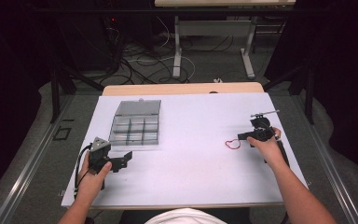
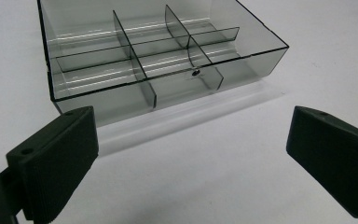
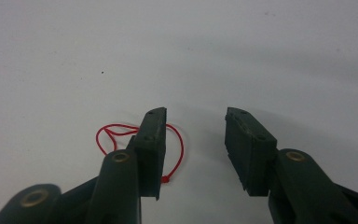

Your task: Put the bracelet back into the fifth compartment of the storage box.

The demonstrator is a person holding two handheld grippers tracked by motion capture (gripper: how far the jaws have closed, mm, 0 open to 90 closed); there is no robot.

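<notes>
Two grippers, both with jaws spread and nothing in them. The left gripper (image 1: 127, 157) sits near the table's (image 1: 191, 177) front-left corner, the right gripper (image 1: 239, 136) by the right edge. One red string loop (image 1: 232, 144) lies on the table just beside the right one's jaws. One clear divided box (image 1: 135, 129) sits further back on the left, with one open lid (image 1: 138, 108) behind it. No readable writing anywhere.

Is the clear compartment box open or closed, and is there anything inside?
Open and empty: the clear box has its lid folded back flat, and its compartments hold nothing.
</notes>
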